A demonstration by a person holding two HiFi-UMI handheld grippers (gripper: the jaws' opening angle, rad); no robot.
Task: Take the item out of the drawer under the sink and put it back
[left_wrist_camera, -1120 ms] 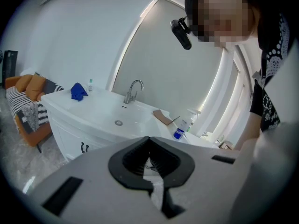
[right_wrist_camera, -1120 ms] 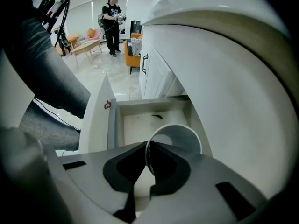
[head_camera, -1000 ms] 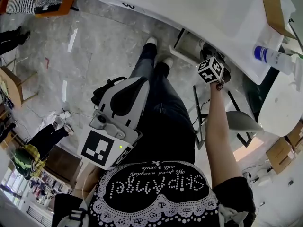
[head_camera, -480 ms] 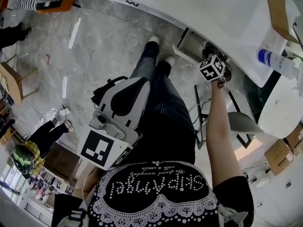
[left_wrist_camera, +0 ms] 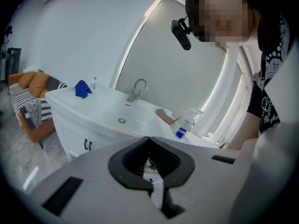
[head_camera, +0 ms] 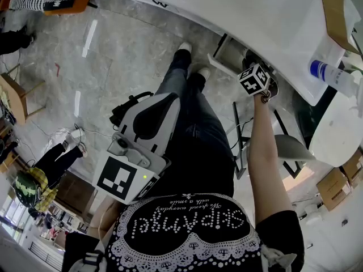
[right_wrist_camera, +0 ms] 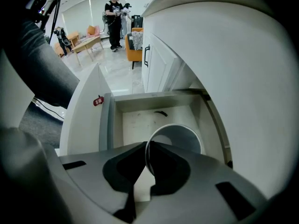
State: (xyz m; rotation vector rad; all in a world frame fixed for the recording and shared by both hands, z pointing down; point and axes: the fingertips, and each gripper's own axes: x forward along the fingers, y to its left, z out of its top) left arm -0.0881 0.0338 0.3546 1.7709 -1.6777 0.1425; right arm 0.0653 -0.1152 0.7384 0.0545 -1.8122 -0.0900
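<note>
Cup point(right_wrist_camera: 180, 136): grey, pinched by its rim in right gripper point(right_wrist_camera: 147, 148) — hung over open drawer point(right_wrist_camera: 140, 120), probably for a straight vertical path.
Left gripper point(left_wrist_camera: 149, 141): closed, empty — idle.

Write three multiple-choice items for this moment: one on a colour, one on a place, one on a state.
1. The cloth on the counter is:
A) red
B) yellow
C) blue

2. The cup is:
A) on the counter
B) at the open drawer
C) under the cloth

3. The right gripper is:
A) shut on the cup's rim
B) open and empty
C) shut and empty

Answers:
1 C: the left gripper view shows a blue cloth by the counter's far end.
2 B: the right gripper view shows the cup against the drawer's inside.
3 A: that view shows both jaws pinching the rim.
</note>
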